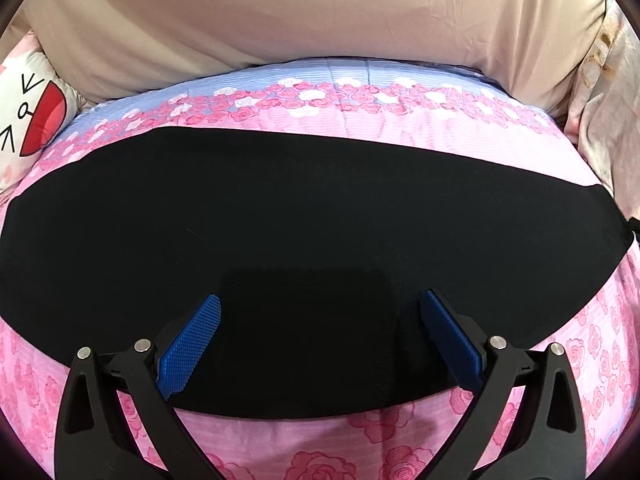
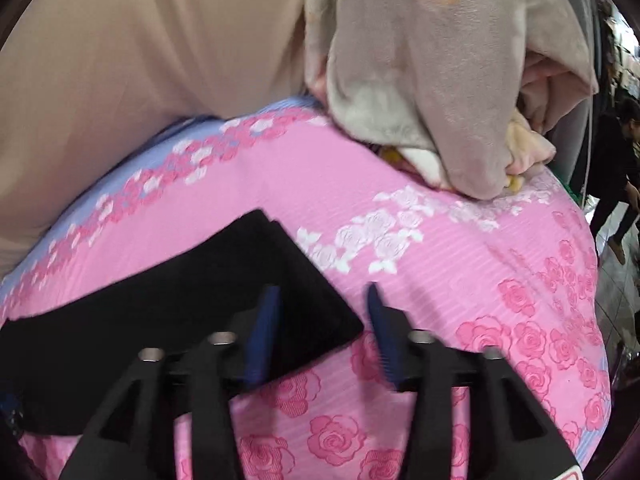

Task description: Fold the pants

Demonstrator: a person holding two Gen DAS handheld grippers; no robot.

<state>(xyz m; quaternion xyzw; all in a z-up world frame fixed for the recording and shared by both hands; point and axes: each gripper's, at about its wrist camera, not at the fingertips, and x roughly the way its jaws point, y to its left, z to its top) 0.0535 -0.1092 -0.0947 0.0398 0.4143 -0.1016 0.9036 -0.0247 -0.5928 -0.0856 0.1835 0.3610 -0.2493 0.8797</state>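
The black pants (image 1: 280, 208) lie flat in a long band across a pink rose-print bedspread (image 1: 360, 440). My left gripper (image 1: 320, 298) hovers low over the near edge of the pants, its blue pads (image 1: 192, 344) spread wide with nothing pinched between them. In the right wrist view the pants (image 2: 180, 280) end in a squared corner. My right gripper (image 2: 322, 290) stands open astride that corner, one pad over the black cloth, the other over the bedspread (image 2: 480, 280). The picture there is slightly blurred.
A beige sheet (image 1: 320, 20) rises behind the bedspread. A cartoon-face cushion (image 1: 28, 120) sits at the far left. A heap of plush grey-beige blankets (image 2: 420, 80) lies at the bed's far right end. Beyond the bed edge, a person in black (image 2: 616, 152) stands on the floor.
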